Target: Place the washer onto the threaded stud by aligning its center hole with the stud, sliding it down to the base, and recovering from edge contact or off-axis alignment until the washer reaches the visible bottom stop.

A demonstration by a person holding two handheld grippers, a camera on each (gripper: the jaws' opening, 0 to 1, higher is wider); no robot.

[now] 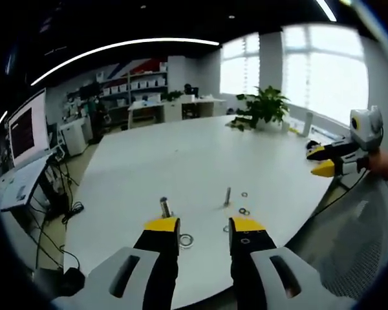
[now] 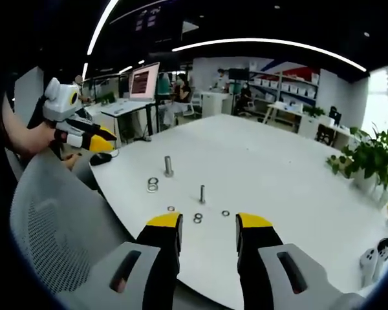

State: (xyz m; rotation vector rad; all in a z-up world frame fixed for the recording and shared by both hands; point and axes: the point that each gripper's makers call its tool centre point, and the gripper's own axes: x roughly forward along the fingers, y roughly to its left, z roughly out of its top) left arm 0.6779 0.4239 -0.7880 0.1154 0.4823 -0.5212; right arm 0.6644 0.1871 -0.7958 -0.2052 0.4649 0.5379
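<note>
Two studs stand upright on the white table [image 1: 181, 155]: a thin threaded stud [image 1: 227, 196] [image 2: 202, 194] and a thicker one [image 1: 165, 206] [image 2: 169, 166]. Several washers lie loose around them: a large washer [image 1: 186, 241] [image 2: 152, 185] and small washers [image 1: 244, 211] [image 2: 197, 218]. My left gripper [image 1: 205, 226] hovers open over the table's near edge, its yellow-tipped jaws framing the studs, nothing between them. My right gripper [image 2: 209, 223] is also open and empty, facing the studs from the other side. Each gripper appears at the edge of the other's view [image 1: 320, 161] [image 2: 94, 139].
A grey mesh chair [image 2: 52, 226] [image 1: 362, 245] stands at the table's edge between the grippers. A potted plant [image 1: 264, 106] [image 2: 368, 158] sits at the far end. A dark mouse [image 2: 102, 158] lies near the corner. Desks with monitors [image 1: 27, 129] and shelves are beyond.
</note>
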